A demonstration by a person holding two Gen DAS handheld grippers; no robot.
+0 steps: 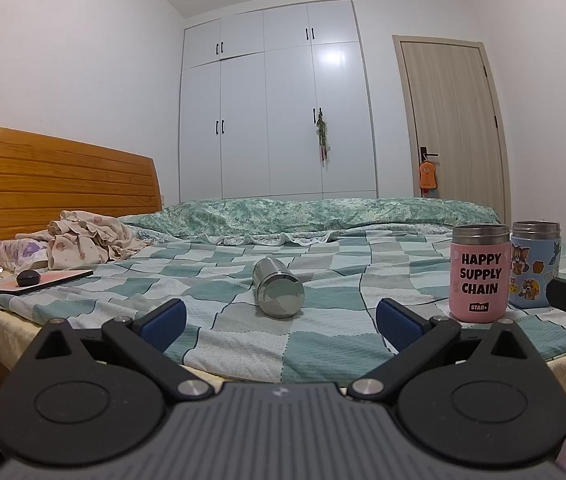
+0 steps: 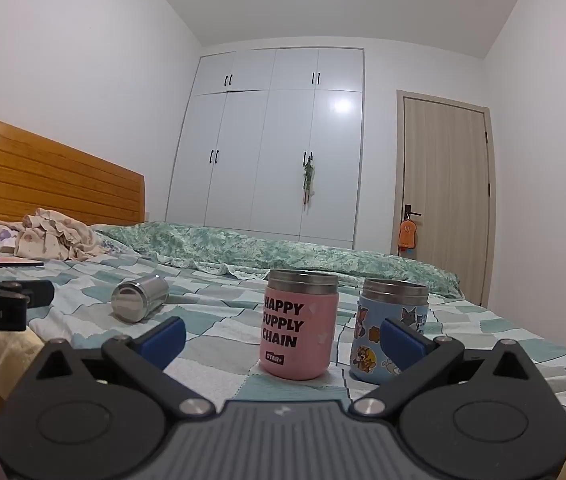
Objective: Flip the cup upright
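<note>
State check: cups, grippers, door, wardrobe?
Steel cup: on its side on the bed, base toward the cameras, not held.
Pink cup: upright.
Blue cup: upright, right of the pink one.
Left gripper: open, empty, facing the steel cup.
Right gripper: open, empty, near the pink and blue cups.
Door: closed.
Wardrobe: doors closed.

On the bed (image 1: 243, 332) — steel cup (image 1: 279, 294) lying left of two upright cups (image 1: 479, 276), side by side.
</note>
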